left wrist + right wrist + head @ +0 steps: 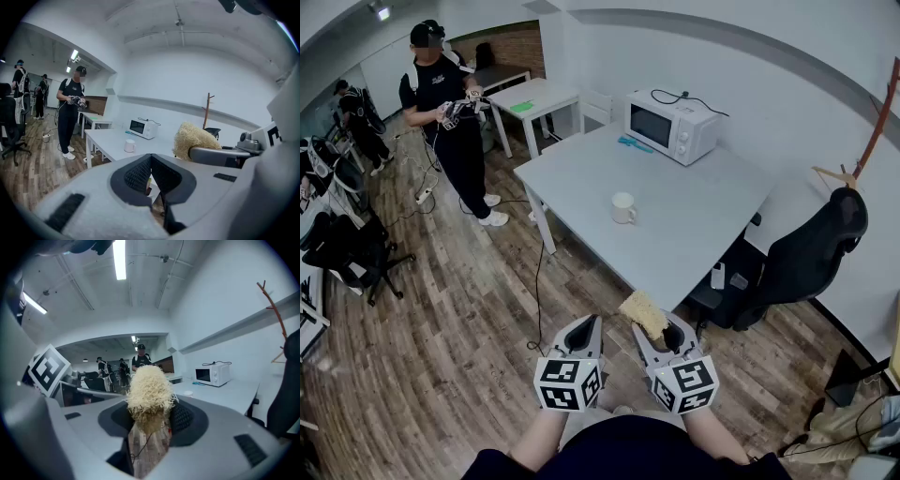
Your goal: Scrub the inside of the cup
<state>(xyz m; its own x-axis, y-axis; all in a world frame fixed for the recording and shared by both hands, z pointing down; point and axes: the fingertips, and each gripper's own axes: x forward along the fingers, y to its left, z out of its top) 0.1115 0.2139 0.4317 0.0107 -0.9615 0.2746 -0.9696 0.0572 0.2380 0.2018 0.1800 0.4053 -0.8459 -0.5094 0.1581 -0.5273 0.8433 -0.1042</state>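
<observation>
Scrubbing isn't happening yet: R gripper [664, 328] is clamping the scrubber [643, 314], L gripper [586, 326] is hanging closed w/ nothing in it, both well short of the cup [622, 207] (nothing touching it).

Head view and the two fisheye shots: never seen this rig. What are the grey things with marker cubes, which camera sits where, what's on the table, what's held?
No robot: a person holds a two-jaw gripper in each hand, and the marker cubes are part of them. The head view comes from a camera on that person's head, looking down. The other two cameras ride on the grippers and look along their jaws. The left gripper is closed with nothing in it. The right gripper clamps a straw-coloured fibrous scrubber. On the table ahead stand a white cup and a microwave.
</observation>
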